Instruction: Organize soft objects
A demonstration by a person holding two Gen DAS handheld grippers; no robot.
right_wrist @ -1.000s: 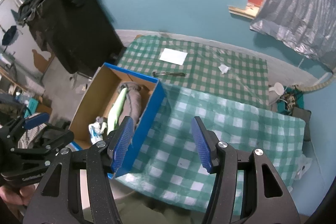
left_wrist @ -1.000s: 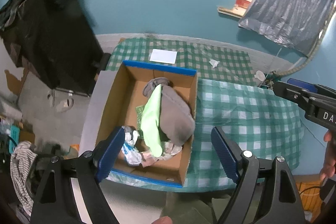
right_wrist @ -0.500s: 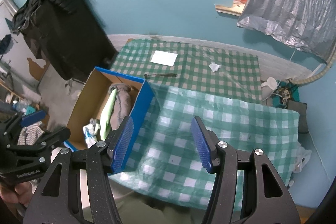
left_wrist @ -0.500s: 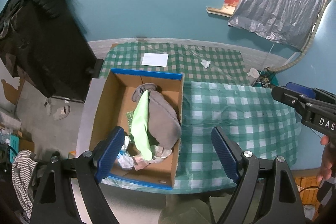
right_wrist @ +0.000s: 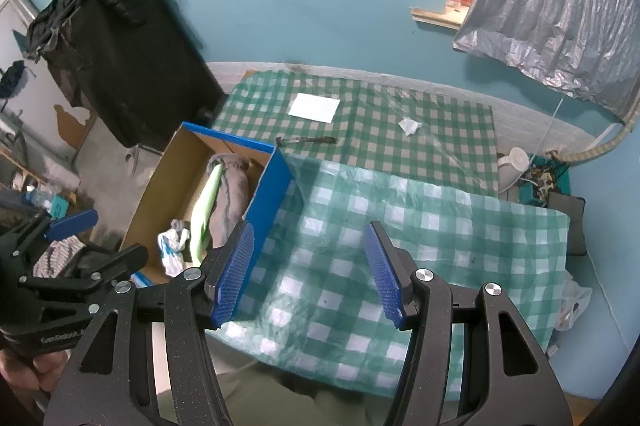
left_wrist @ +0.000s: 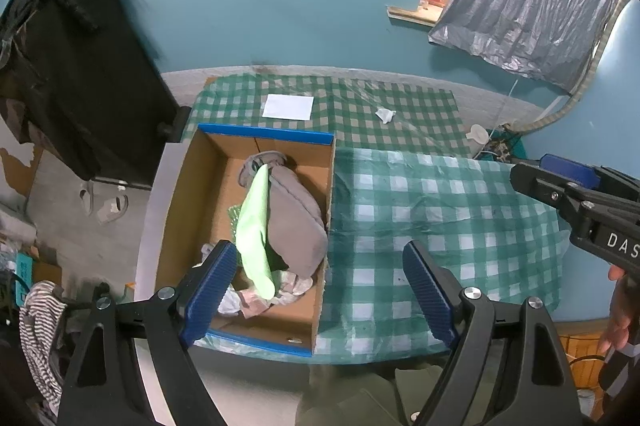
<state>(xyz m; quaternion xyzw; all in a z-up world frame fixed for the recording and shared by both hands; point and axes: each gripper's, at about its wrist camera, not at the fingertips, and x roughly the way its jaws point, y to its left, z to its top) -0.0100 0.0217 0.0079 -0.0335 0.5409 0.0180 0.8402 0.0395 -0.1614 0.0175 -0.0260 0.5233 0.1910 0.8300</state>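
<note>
Left wrist: gripper [left_wrist: 316,290] tilted downward, agape

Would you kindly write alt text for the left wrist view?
An open blue-edged cardboard box on a green checked tablecloth holds a grey cloth bundle and a lime-green cloth. The empty, open left gripper hovers above; the right gripper enters at right.

Grey cloth [left_wrist: 294,218], lime-green cloth [left_wrist: 252,238] draped against it, inside open cardboard box [left_wrist: 192,194]
</note>
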